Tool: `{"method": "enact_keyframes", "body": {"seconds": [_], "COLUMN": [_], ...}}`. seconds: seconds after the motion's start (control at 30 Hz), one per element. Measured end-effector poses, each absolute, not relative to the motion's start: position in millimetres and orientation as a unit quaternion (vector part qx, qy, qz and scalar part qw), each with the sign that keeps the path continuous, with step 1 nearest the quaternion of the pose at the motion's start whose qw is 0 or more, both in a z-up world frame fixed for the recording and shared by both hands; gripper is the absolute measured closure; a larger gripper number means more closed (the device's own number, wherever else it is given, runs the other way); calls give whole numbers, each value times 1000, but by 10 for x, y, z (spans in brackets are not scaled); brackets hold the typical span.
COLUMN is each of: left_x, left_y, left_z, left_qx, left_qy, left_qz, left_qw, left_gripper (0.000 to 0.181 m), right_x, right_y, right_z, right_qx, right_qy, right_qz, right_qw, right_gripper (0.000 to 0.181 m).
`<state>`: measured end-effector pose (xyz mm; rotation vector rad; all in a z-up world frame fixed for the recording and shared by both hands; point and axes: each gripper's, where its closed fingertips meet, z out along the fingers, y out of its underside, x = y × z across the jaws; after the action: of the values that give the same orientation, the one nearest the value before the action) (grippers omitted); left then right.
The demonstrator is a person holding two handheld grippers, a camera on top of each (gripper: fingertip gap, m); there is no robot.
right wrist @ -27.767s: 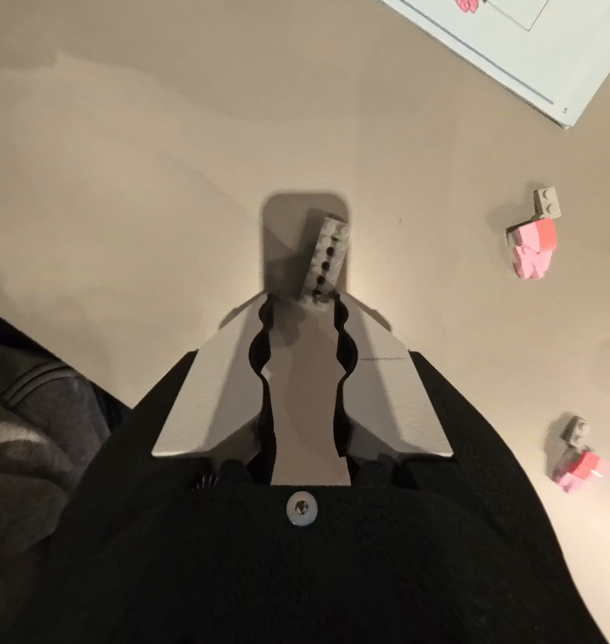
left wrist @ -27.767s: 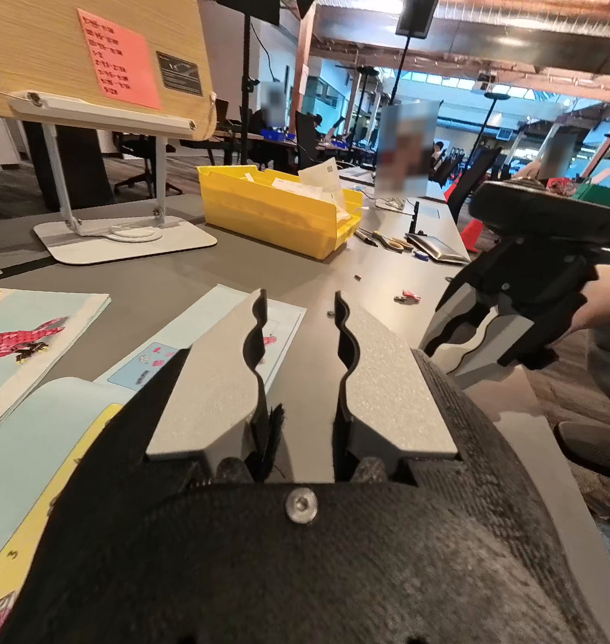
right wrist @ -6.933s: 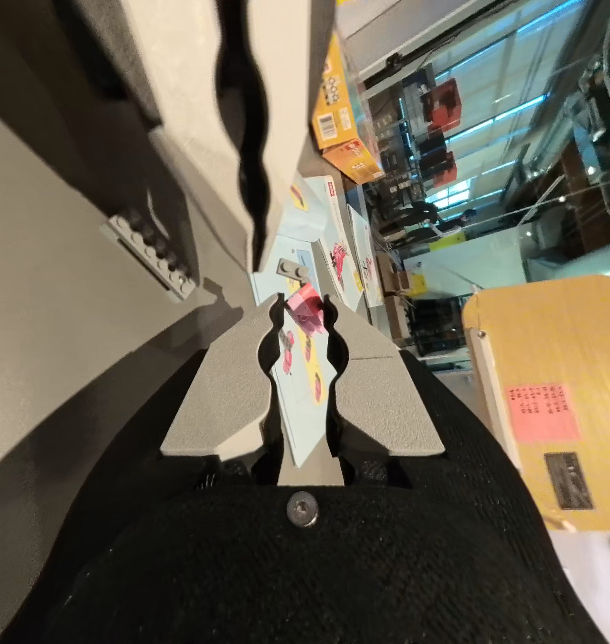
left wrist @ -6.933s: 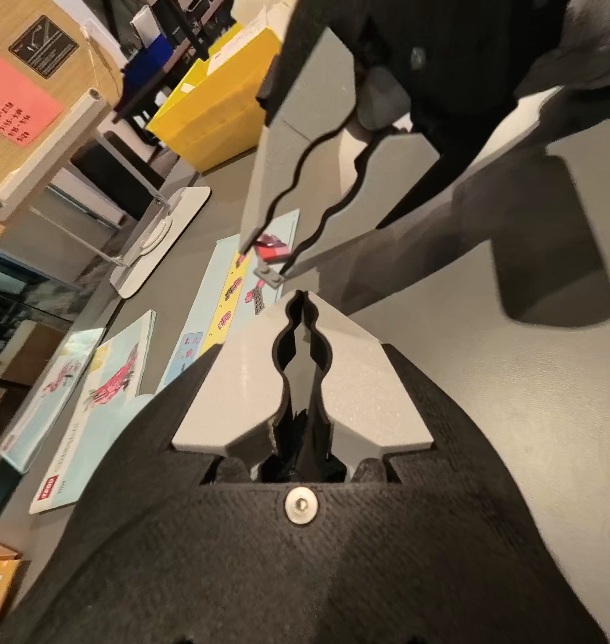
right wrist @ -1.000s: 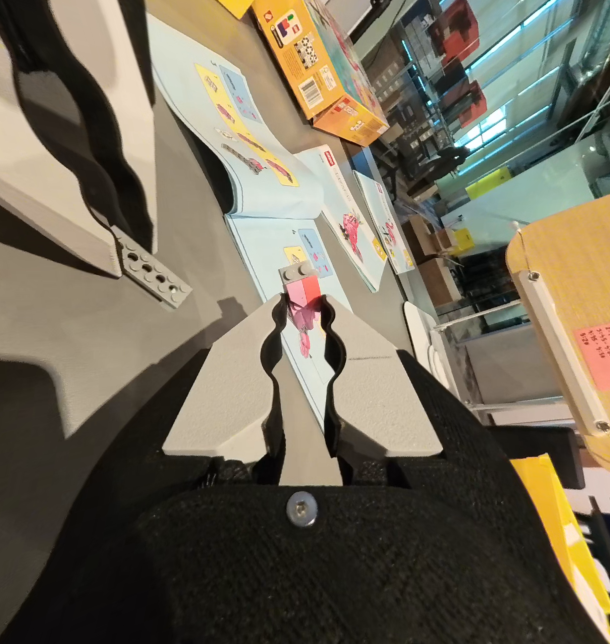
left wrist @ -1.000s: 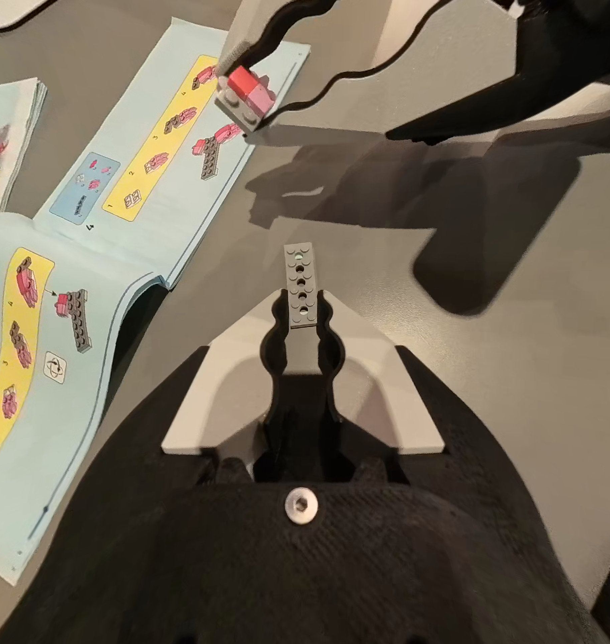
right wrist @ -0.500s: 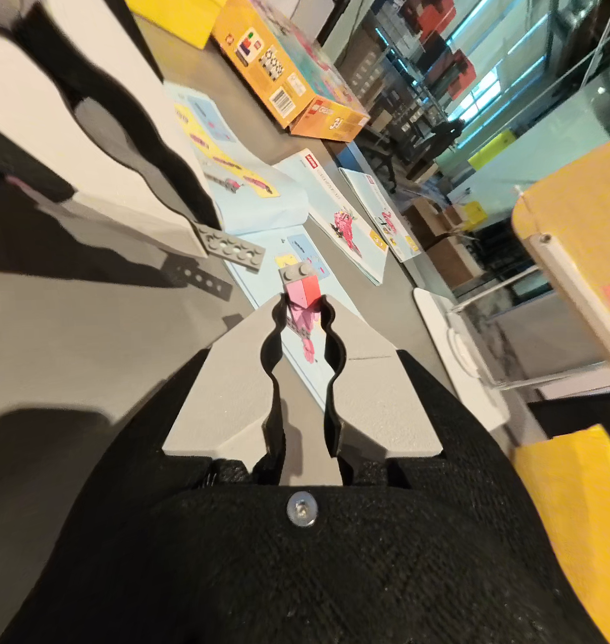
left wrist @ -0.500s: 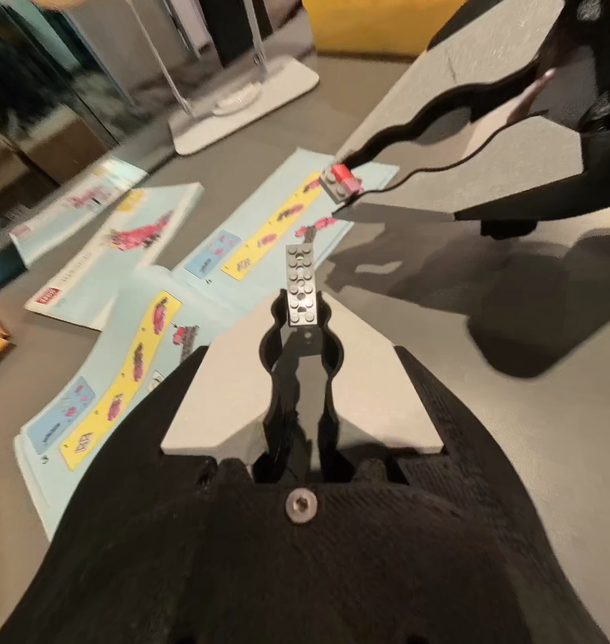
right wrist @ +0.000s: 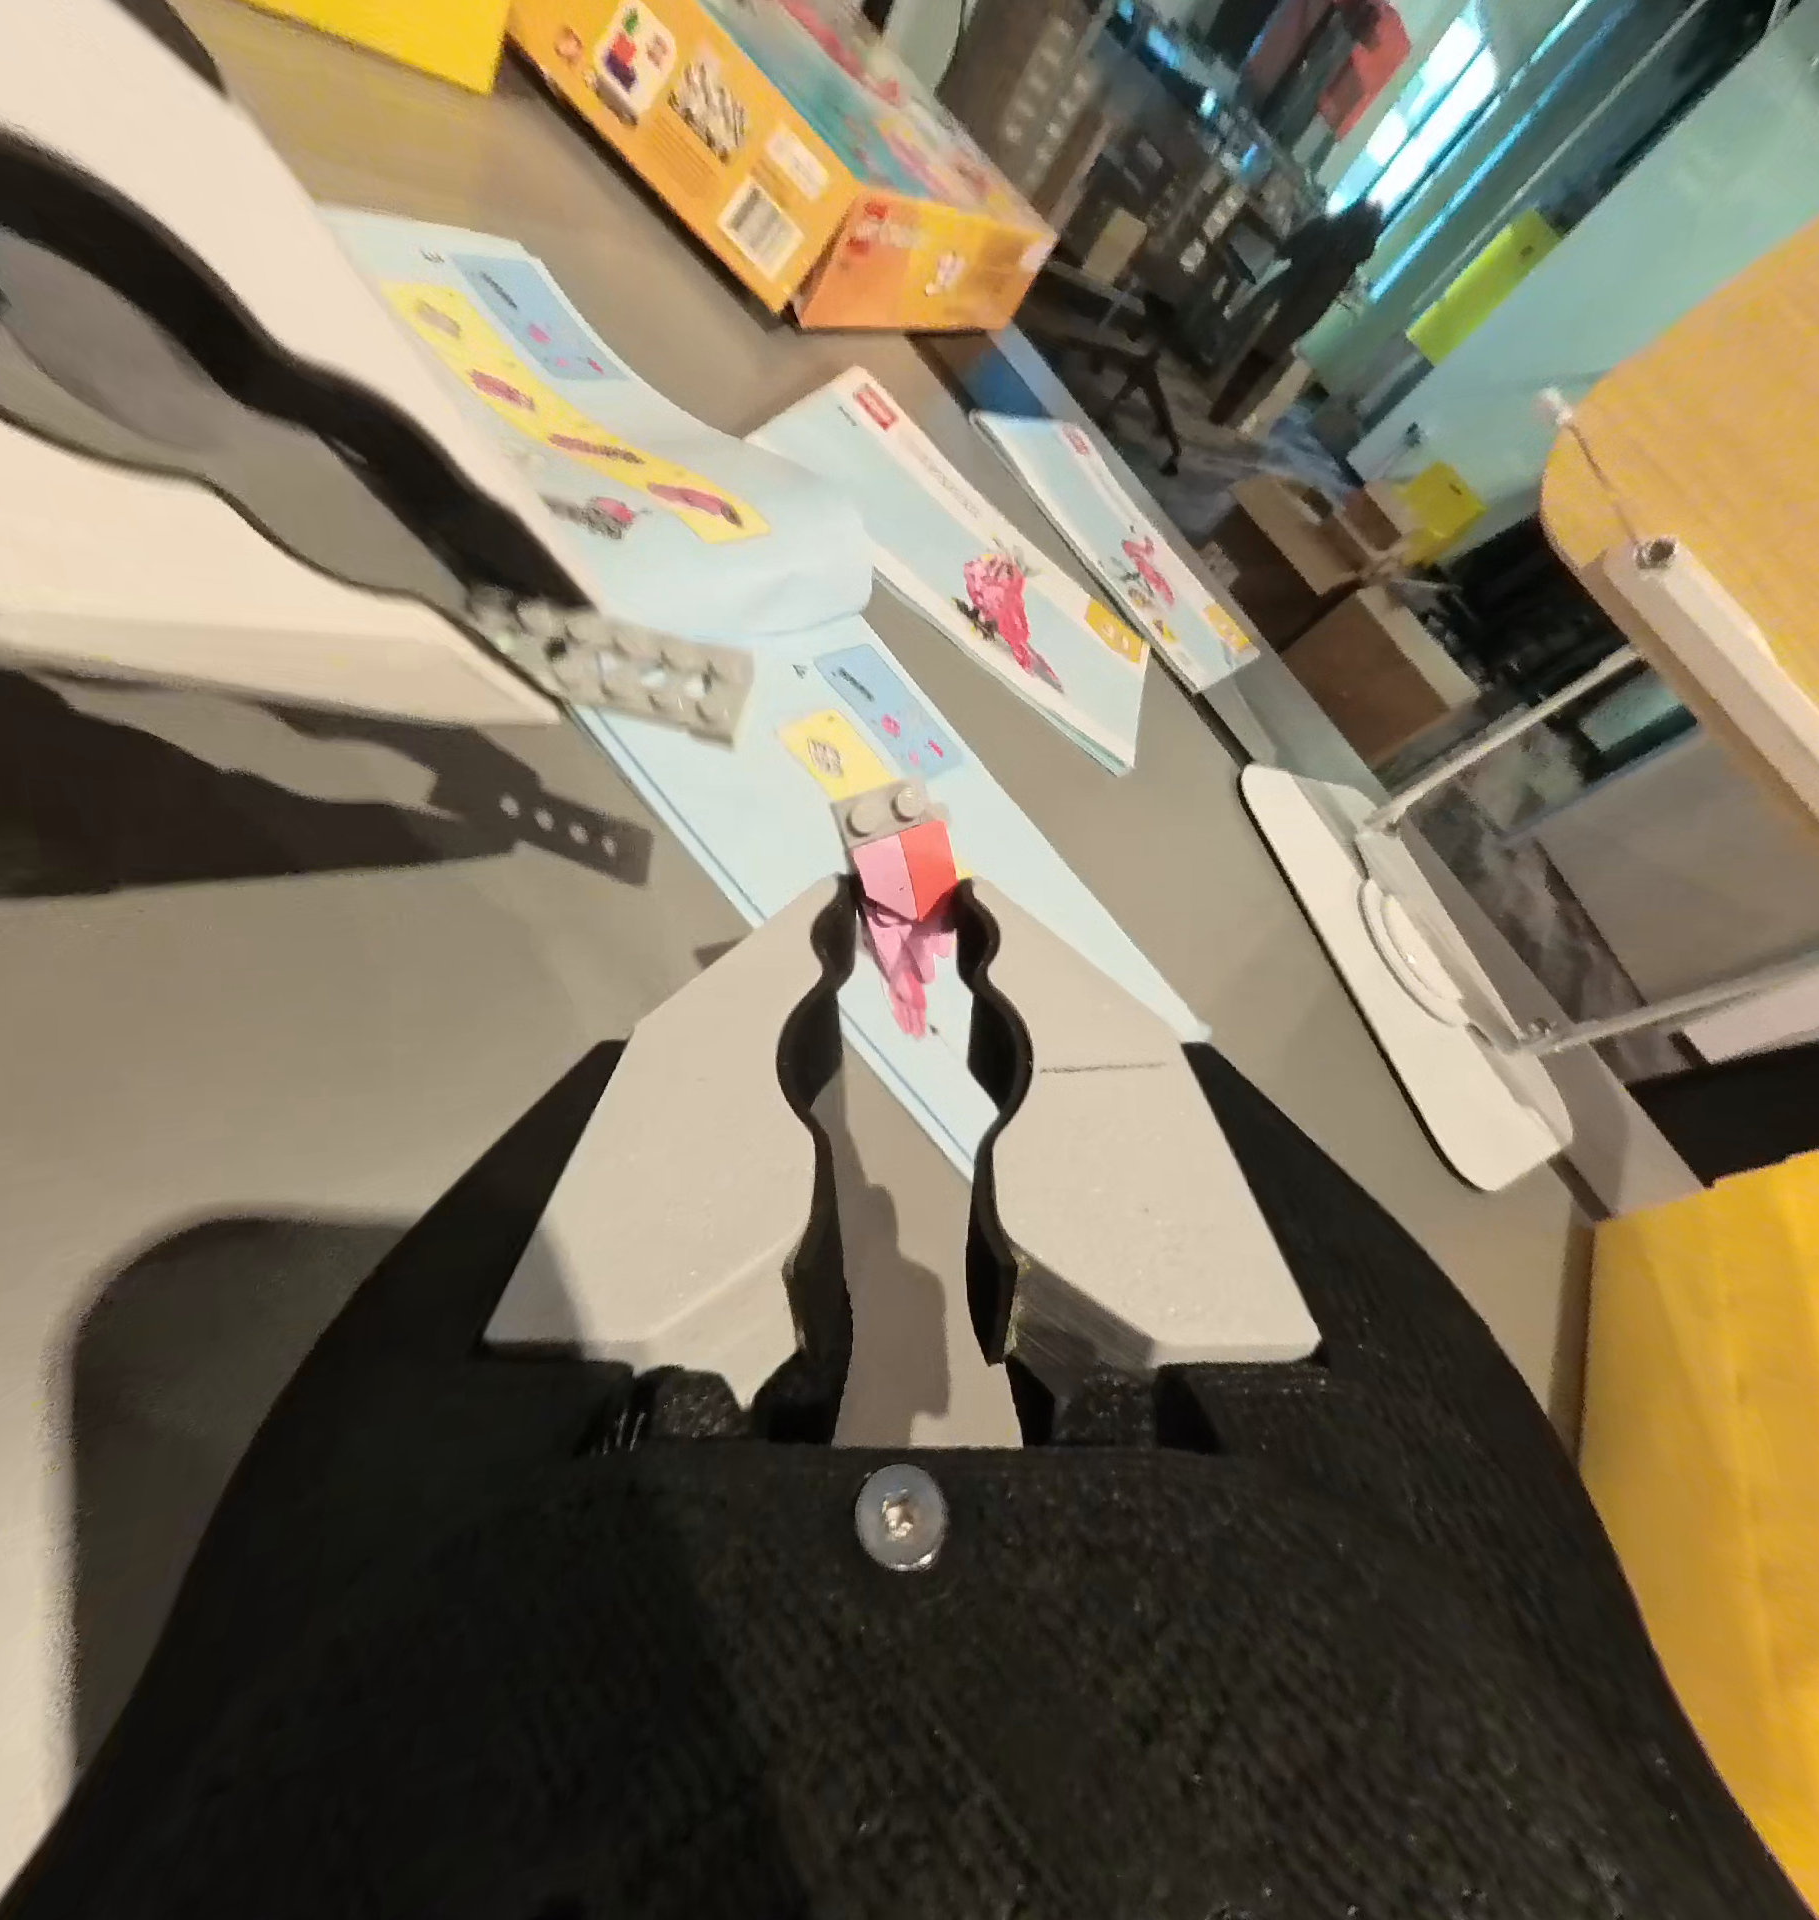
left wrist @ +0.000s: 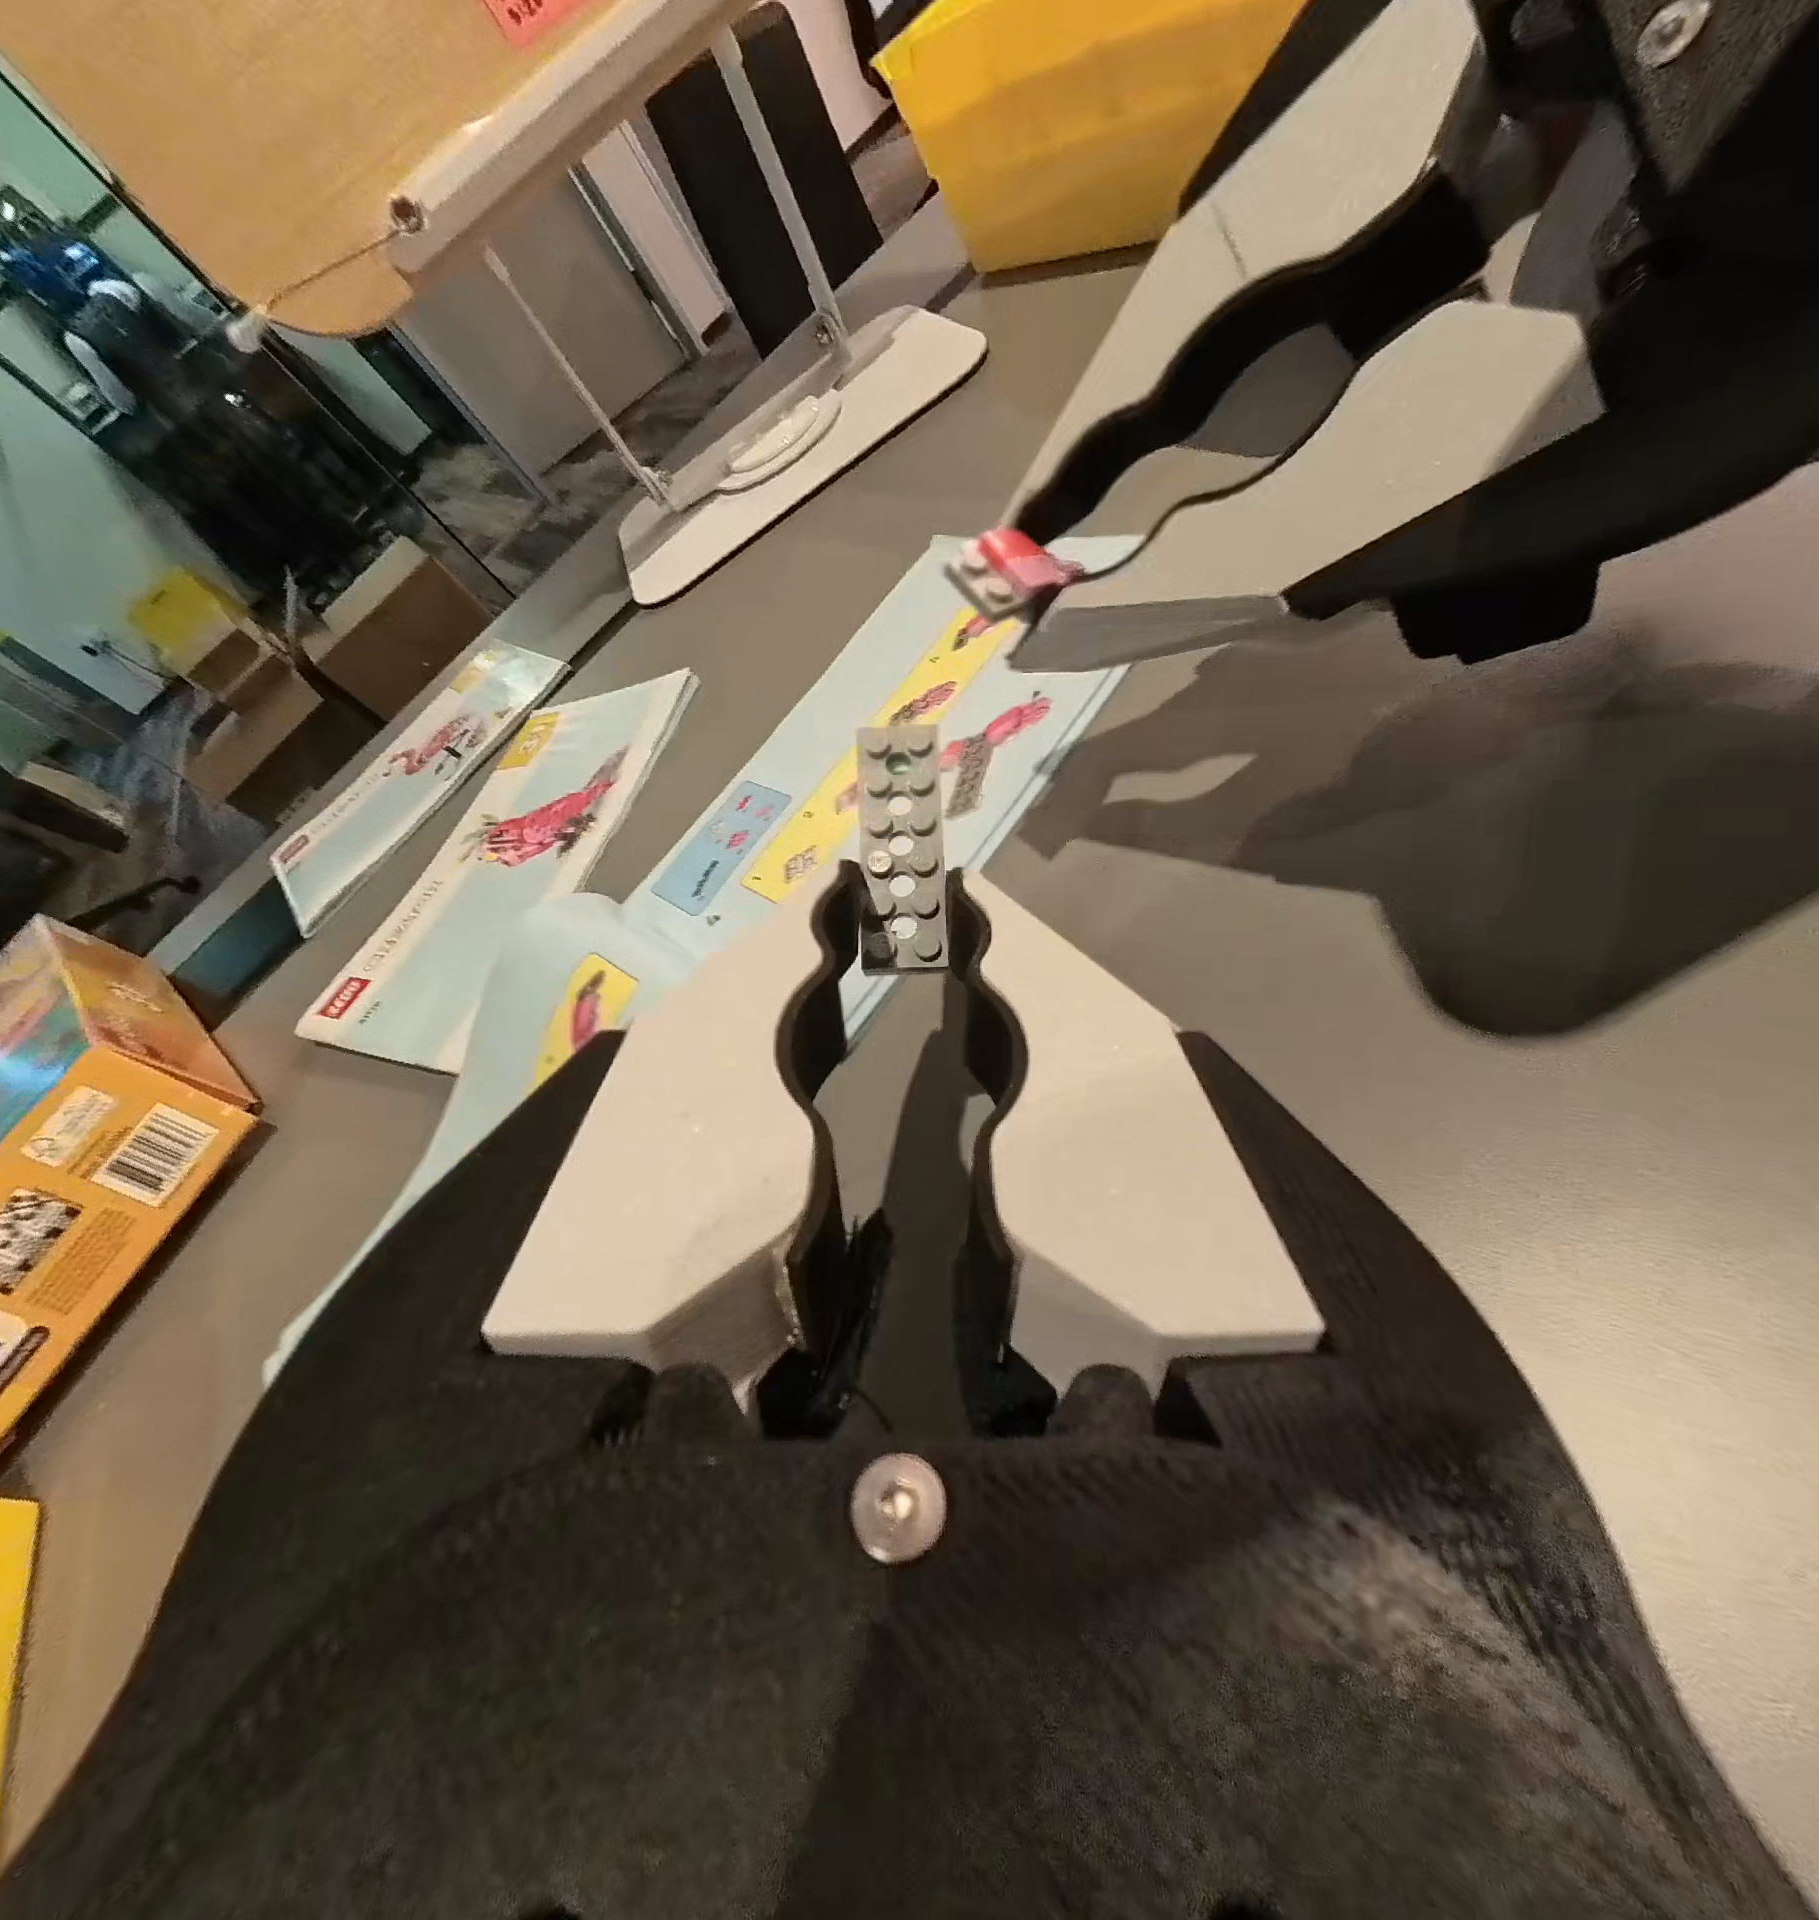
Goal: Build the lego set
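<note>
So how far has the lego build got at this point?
Early stage. Done: a small pink, red and grey sub-assembly is already clipped together, held in the right claw. In hand: the left claw grips a long grey plate, both raised above the open instruction booklet. Left: the two pieces are apart, so joining them remains, plus whatever follows in the booklet.

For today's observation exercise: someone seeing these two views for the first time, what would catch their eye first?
Probably the two pieces held in mid-air above the grey table: the left hand-held gripper pinches a long grey studded plate, and the right hand-held gripper grips a small pink-and-red assembly. Next, the open light-blue instruction booklet lying beneath them.
</note>
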<state>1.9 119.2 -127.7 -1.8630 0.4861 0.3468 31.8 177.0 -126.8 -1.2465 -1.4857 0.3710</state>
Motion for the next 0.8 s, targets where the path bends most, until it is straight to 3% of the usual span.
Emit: {"method": "enact_keyframes", "body": {"seconds": [0.2, 0.5, 0.63, 0.8], "left_x": [-171, -164, -132, -123], "left_y": [1216, 1171, 1148, 1129], "left_z": [-1199, -1130, -1146, -1075], "left_qx": [-745, -660, -650, -648], "left_qy": [287, 340, 353, 339], "left_qz": [265, 346, 353, 340], "left_qw": [541, 573, 573, 592], "left_gripper": [166, 166, 165, 166], "right_x": [500, 512, 469, 454], "right_y": [2033, 2270, 2249, 2248], "right_z": [-1509, -1808, -1800, -1730], "right_qx": [-556, -612, -618, -647], "right_qy": [-682, -753, -757, -722], "right_qz": [97, 89, 86, 129], "right_qw": [465, 224, 192, 206], "right_gripper": [164, 164, 164, 127]}}
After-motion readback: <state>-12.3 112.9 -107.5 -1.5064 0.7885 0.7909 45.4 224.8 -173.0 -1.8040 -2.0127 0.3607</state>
